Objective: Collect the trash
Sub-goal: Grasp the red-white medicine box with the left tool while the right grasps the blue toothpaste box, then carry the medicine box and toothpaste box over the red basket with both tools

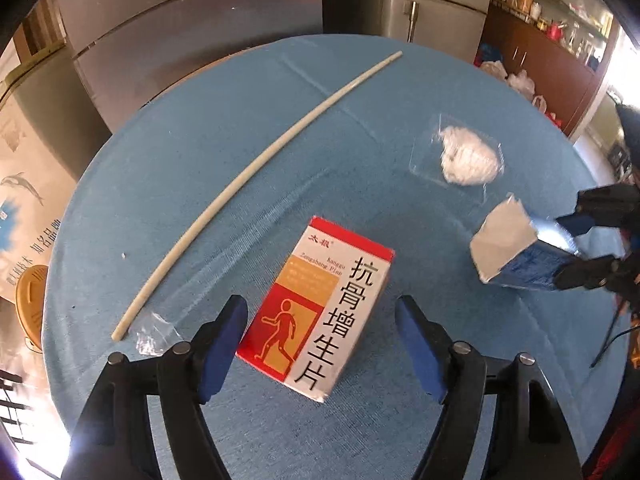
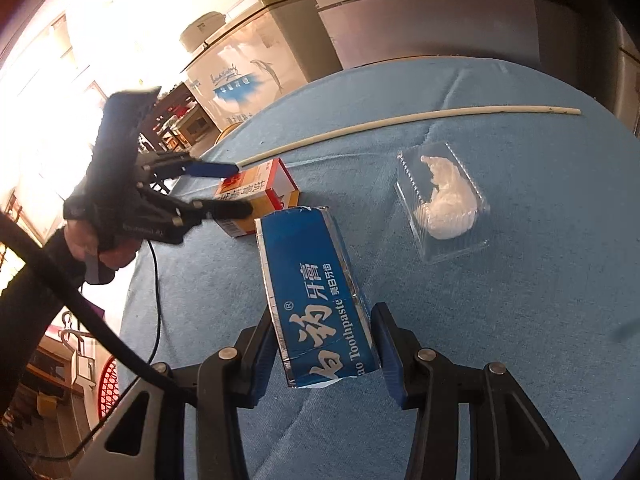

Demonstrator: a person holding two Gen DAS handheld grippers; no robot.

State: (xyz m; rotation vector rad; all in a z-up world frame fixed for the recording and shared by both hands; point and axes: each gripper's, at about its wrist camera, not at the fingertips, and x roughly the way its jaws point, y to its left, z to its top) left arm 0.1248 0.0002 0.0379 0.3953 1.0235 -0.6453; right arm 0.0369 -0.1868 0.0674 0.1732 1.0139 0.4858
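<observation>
Right gripper (image 2: pixel 324 356) clamps the toothpaste box (image 2: pixel 316 308) for disposal, while the left gripper (image 1: pixel 322 344) stands apart around the medicine box (image 1: pixel 316 308).

Cloth (image 1: pixel 248 168) free mid, tube (image 1: pixel 256 168) blocks left

My left claw (image 1: pixel 322 344) covers the medicine box's (image 1: pixel 316 312) near left edge, so I can't tell if that pad touches it. From the right wrist view most of that box sits behind the claw's fingers. The toothpaste box's (image 2: pixel 316 300) near end dips behind my right claw (image 2: pixel 324 356). Shelf stuff beyond the desk (image 1: pixel 280 140) is too small to read, and my hand (image 2: pixel 94 240) is blurry.
</observation>
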